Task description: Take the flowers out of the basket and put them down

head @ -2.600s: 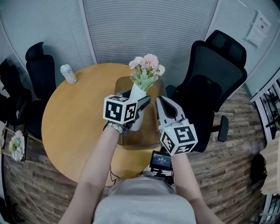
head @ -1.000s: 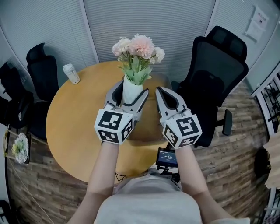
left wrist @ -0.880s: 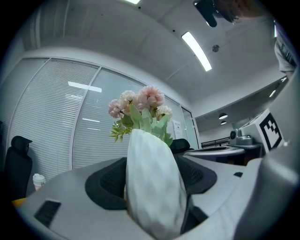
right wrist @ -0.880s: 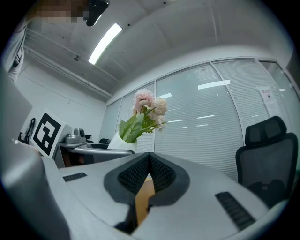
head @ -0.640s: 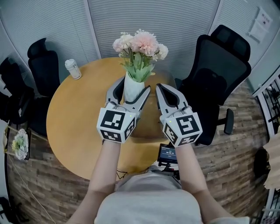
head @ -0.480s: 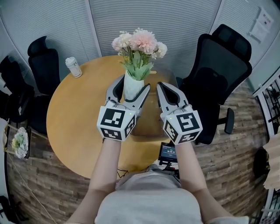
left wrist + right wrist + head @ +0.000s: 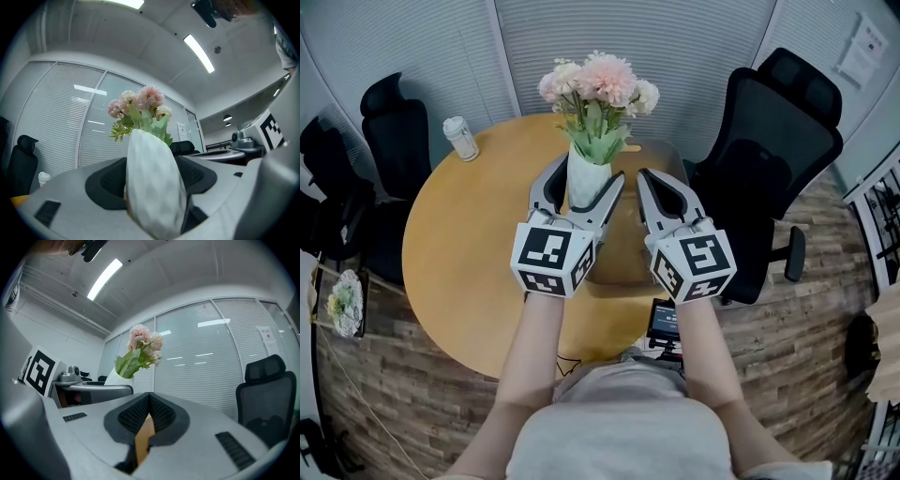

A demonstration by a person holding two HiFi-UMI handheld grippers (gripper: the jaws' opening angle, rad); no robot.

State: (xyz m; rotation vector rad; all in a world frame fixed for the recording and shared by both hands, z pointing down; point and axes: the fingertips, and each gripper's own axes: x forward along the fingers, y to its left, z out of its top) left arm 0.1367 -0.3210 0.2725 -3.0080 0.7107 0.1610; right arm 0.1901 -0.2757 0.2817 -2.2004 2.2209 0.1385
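You've raised the flowers (image 7: pixel 598 80) up out of the basket (image 7: pixel 623 258), left tool (image 7: pixel 583 187) clamped on their white vase (image 7: pixel 584 180). Right tool (image 7: pixel 647 183) is pinched shut, empty.

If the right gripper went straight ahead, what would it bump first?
Likely nothing close. The right gripper points past the vase on its left, toward the far blinds, though depth is unclear.

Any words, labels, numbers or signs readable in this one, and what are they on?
Nothing can be read.
Wall notice: too small to read.
Cup: label blurred.
Small screen by the person's waist: unreadable.
Marker cubes: square patterns only, no words.
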